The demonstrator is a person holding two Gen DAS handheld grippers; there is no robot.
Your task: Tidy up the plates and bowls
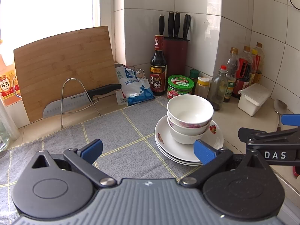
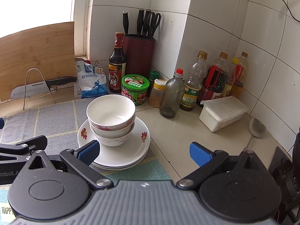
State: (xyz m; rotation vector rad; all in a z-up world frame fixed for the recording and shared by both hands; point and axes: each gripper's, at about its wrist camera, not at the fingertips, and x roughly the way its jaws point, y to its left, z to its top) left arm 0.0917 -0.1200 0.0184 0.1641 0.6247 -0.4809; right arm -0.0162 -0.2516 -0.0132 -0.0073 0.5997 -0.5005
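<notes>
Three white bowls (image 1: 189,118) (image 2: 111,119) stand nested on a stack of white plates (image 1: 165,146) (image 2: 131,150) with red flower prints, at the right edge of a grey checked mat (image 1: 120,131) (image 2: 46,120). My left gripper (image 1: 148,151) is open with nothing between its fingers, and its right fingertip sits just in front of the plates. My right gripper (image 2: 144,152) is open too, and its left fingertip overlaps the plates' near left rim. The right gripper's body (image 1: 270,142) shows at the right edge of the left wrist view.
Behind the stack stand a green-lidded jar (image 1: 180,87) (image 2: 135,89), a vinegar bottle (image 1: 158,67) (image 2: 117,65), a knife block (image 1: 175,56) (image 2: 139,54) and several oil bottles (image 2: 215,82). A cutting board (image 1: 63,71), a knife in a wire rack (image 1: 75,101), a white box (image 2: 223,112) and a spoon (image 2: 256,129) lie around.
</notes>
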